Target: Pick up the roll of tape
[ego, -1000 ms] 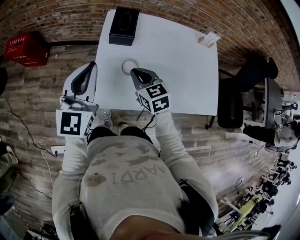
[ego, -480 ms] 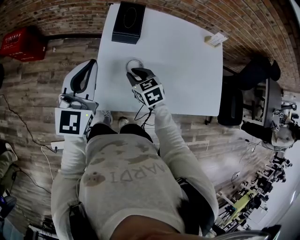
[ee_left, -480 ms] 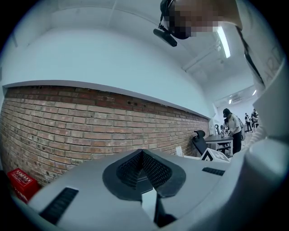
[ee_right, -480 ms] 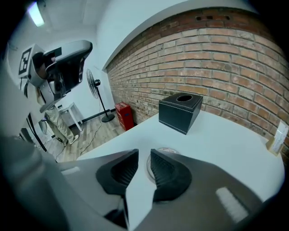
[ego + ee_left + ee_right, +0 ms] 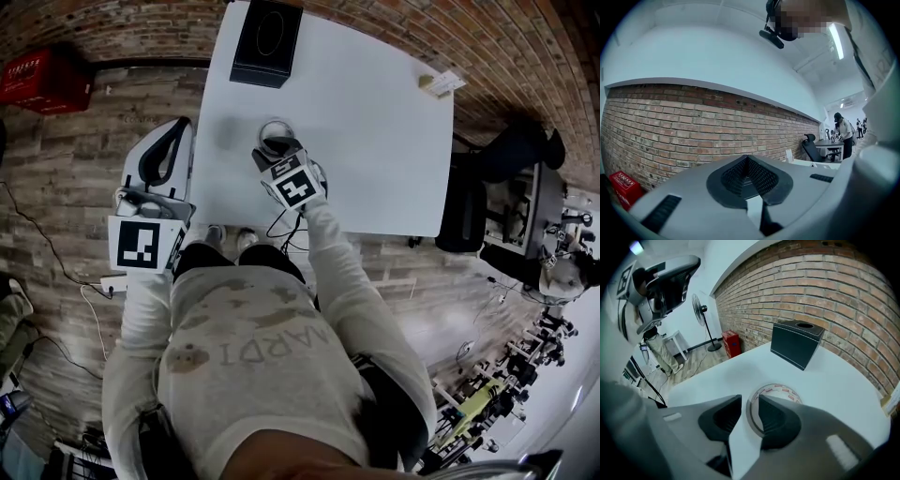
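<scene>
White table [image 5: 375, 112] against a brick wall, with the right gripper [image 5: 749, 401] at the roll of tape [image 5: 780, 390].
In the head view the gripper hides the roll's near side. A second ago it hung short of the roll. Its jaws are opening astride the near wall, pads not pressing. The left gripper [image 5: 747, 159], jaws together, hangs off the table's left edge. Bare tabletop lies to the right of the roll.

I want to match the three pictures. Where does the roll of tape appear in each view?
Head view: roll of tape upper centre, on the white table.
Left gripper view: not in it.
Right gripper view: low centre, its near wall between the right gripper's opening jaws.
Shared landmark: black box beyond the tape, in both those views.
</scene>
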